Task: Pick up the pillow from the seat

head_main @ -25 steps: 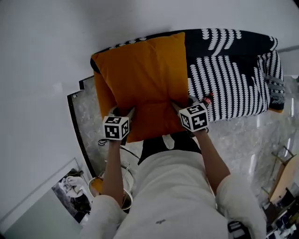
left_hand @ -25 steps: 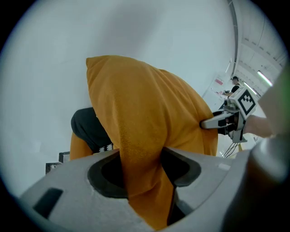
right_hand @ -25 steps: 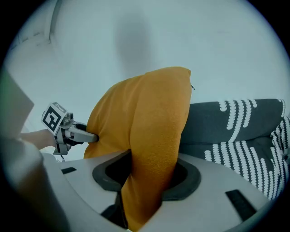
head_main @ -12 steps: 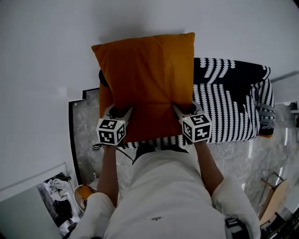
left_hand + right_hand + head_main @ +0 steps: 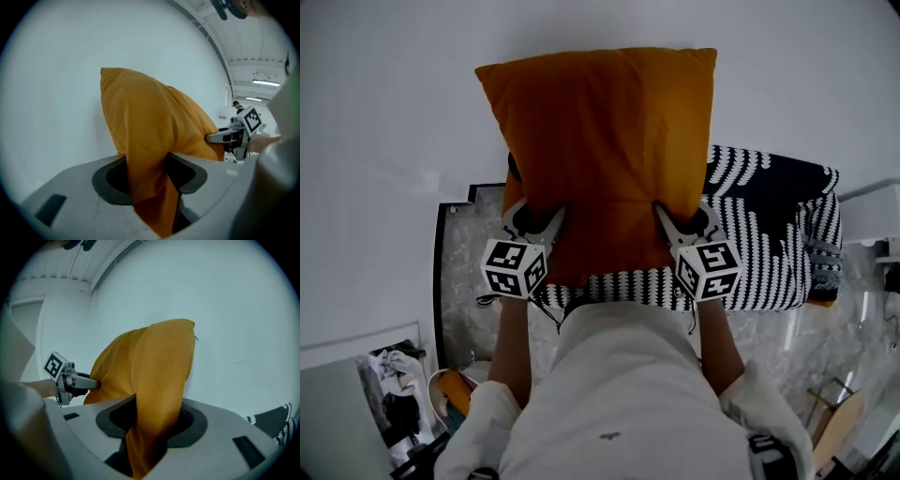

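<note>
An orange pillow hangs in the air in front of the white wall, held up by its near edge. My left gripper is shut on the pillow's near left corner, and the orange fabric is pinched between its dark pads. On the near right corner my right gripper is shut too, with the pillow squeezed between its jaws. The seat, covered in black-and-white patterned cloth, lies below and to the right of the pillow. Each gripper view shows the other gripper beyond the pillow.
A white wall fills the background behind the pillow. A marble-look floor shows left of the seat and at lower right. A basket-like container and a picture panel sit at lower left. The person's white-sleeved arms reach forward.
Both grippers have risen with the pillow, which has come off the seat and now stands upright against the wall. The seat has dropped lower in the head view.
</note>
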Tool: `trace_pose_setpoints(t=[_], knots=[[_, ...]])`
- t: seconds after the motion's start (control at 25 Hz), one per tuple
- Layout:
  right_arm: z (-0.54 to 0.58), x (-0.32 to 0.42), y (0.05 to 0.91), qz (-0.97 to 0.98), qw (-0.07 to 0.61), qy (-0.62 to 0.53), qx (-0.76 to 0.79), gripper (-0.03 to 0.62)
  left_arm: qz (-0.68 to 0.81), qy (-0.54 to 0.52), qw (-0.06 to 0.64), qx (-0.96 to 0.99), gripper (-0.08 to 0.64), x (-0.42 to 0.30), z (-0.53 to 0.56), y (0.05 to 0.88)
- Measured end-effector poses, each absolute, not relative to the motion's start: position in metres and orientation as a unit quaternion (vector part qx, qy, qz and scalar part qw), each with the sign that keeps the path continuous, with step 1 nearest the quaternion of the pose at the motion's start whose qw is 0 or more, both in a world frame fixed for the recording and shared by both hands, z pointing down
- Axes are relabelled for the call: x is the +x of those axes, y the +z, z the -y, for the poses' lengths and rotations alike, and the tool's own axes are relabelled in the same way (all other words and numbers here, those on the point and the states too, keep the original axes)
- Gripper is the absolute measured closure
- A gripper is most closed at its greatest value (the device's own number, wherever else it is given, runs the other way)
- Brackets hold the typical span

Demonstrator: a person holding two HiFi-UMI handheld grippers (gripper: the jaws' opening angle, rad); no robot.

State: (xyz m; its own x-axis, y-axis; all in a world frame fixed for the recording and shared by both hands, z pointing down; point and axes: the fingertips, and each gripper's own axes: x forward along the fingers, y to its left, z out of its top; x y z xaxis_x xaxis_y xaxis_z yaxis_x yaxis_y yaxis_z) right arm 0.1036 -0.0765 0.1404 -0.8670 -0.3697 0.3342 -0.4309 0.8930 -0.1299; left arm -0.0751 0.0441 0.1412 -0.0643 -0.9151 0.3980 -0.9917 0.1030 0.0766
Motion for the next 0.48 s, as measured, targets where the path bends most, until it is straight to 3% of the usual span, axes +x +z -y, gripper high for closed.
trace_pose_setpoints(t=[0.48], knots=[[0.071,0.104,0.11,0.972,0.108,0.056,0.202,0.42,0.738,0.053,0.135,0.659,0.337,-0.074,-0.056,0.109]])
